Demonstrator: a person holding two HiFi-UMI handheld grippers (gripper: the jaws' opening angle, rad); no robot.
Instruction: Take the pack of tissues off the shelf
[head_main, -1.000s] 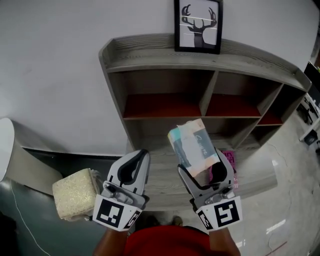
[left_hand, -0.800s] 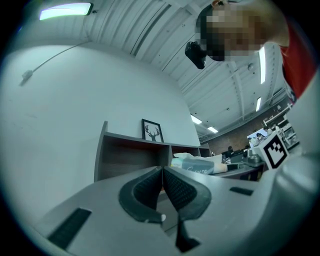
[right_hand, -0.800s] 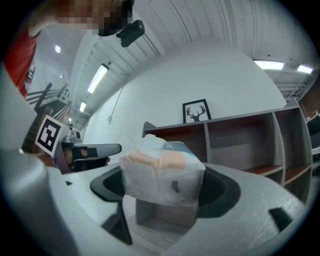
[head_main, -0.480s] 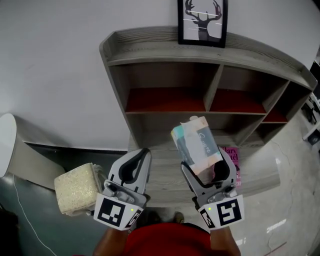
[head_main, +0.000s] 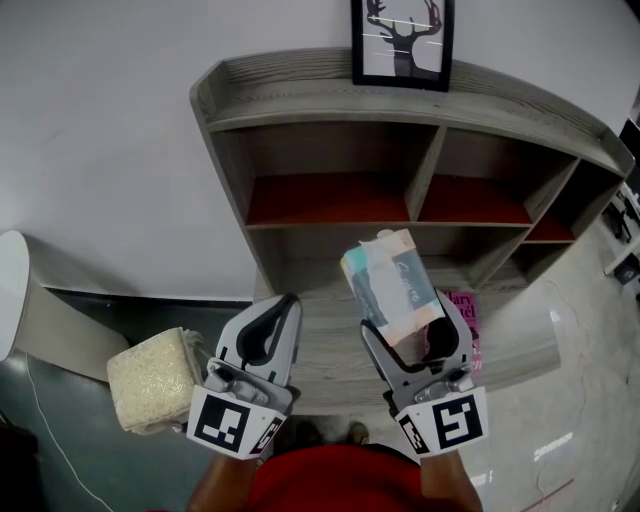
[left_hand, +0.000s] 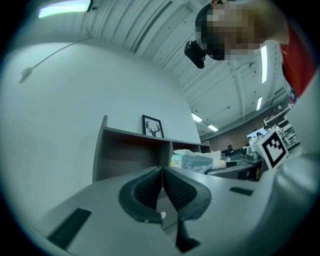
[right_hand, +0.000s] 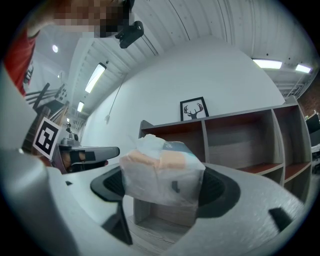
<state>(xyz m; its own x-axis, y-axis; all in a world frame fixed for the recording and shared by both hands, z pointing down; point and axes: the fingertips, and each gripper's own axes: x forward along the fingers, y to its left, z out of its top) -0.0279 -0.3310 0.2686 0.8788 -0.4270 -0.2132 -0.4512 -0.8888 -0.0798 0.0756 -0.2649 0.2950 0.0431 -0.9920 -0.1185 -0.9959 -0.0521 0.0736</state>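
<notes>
A white wall backed a grey wooden shelf (head_main: 330, 100) with red-floored compartments and a framed deer picture (head_main: 400, 40) on top.

In the head view, the right gripper (head_main: 410, 338) was clamped on the near end of the tissue pack (head_main: 390, 288). The pack's long axis ran away from the jaws toward the shelf, and it seemed to be raised clear of the low front board. The left gripper (head_main: 275, 315) hung to the left of the pack, not touching it.

In the left gripper view, its jaws were pressed together with nothing between them, and the pack showed beyond on the right.

In the right gripper view, both pads squeezed the pack's sides in front of the open compartments. Any further pull probably belonged to the right hand, drawing toward the person.
</notes>
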